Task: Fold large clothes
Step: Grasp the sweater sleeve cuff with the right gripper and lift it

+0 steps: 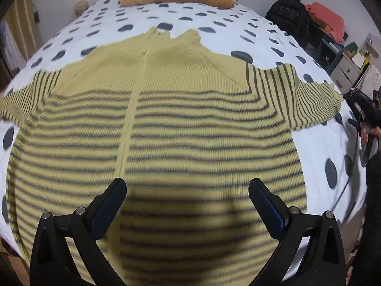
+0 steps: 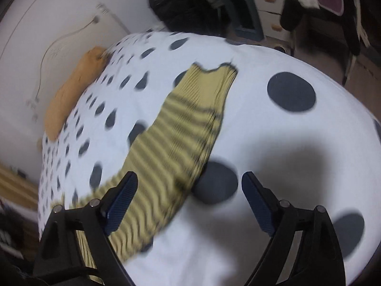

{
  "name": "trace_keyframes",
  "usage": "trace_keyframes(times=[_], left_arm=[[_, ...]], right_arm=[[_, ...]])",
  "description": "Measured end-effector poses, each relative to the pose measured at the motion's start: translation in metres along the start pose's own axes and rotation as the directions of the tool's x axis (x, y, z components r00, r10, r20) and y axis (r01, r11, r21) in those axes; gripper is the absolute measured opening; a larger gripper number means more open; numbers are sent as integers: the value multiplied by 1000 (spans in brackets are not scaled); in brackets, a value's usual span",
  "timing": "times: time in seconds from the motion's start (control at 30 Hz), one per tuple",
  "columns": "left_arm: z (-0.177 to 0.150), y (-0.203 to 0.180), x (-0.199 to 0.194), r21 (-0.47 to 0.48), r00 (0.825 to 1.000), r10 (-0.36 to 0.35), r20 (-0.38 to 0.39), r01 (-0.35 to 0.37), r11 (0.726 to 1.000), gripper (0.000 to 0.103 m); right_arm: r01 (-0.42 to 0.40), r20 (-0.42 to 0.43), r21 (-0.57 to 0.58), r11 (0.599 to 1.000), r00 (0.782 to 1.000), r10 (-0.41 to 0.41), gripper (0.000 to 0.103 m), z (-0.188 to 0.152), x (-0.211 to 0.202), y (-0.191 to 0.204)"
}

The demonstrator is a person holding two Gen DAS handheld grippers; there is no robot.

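Sweater (image 1: 166, 119) striped yellow, flat on dotted bed (image 1: 214, 23), left gripper (image 1: 188, 197), right gripper (image 2: 190, 190) agape, empty

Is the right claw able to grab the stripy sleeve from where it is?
Probably yes. The right claw is open and empty, and the stripy sleeve lies flat on the spotty bed cover just ahead of it, with nothing on top or in between.
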State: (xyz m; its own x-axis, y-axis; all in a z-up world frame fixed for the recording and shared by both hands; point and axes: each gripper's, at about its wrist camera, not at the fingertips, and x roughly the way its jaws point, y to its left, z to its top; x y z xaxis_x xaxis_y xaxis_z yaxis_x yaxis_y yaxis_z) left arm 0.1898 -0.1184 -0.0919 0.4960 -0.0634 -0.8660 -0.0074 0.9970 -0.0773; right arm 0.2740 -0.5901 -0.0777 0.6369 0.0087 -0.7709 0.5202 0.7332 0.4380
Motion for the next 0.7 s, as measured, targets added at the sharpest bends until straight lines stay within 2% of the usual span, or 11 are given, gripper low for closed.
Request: trace_keyframes(times=[0.07, 0.17, 0.23, 0.27, 0.3, 0.33, 0.4, 0.47, 0.57, 0.63, 0.7], left_arm=[[16, -10, 13, 32, 999, 7, 37, -8, 999, 102], [39, -23, 33, 69, 995, -49, 81, 44, 997, 102], [55, -34, 56, 84, 996, -85, 41, 82, 993, 102], [58, -38, 63, 85, 995, -98, 29, 95, 992, 102], [63, -41, 73, 81, 993, -114, 10, 113, 990, 102], [65, -44, 80, 77, 993, -120, -6, 120, 990, 102], [65, -44, 93, 68, 992, -123, -38, 126, 990, 102], [63, -40, 99, 66, 994, -109, -34, 111, 992, 102], [62, -28, 109, 62, 998, -61, -25, 63, 996, 100], [62, -17, 104, 52, 997, -74, -27, 75, 996, 97], [65, 3, 88, 26, 996, -87, 4, 87, 996, 97]], right_arm=[[-10, 13, 44, 999, 1000, 10, 90, 20, 19, -9], [-35, 21, 80, 996, 999, 34, 90, 36, 42, -14], [-68, 17, 85, 994, 998, 67, 84, 42, 52, -13], [-73, 22, 69, 995, 997, 71, 59, 46, 55, -10], [-83, 23, 54, 995, 996, 82, 21, 49, 59, -8], [-95, 8, 51, 994, 995, 95, 11, 49, 63, -7], [-119, 52, -1, 993, 992, 119, 12, 45, 55, 1], [-178, 95, -75, 981, 978, 185, 11, 38, 36, 18], [-366, 88, -139, 920, 921, 380, 11, 18, -1, 63], [-454, 49, -201, 868, 880, 472, 11, -3, -23, 102], [-544, -30, -274, 793, 829, 558, 11, -38, -44, 156]])
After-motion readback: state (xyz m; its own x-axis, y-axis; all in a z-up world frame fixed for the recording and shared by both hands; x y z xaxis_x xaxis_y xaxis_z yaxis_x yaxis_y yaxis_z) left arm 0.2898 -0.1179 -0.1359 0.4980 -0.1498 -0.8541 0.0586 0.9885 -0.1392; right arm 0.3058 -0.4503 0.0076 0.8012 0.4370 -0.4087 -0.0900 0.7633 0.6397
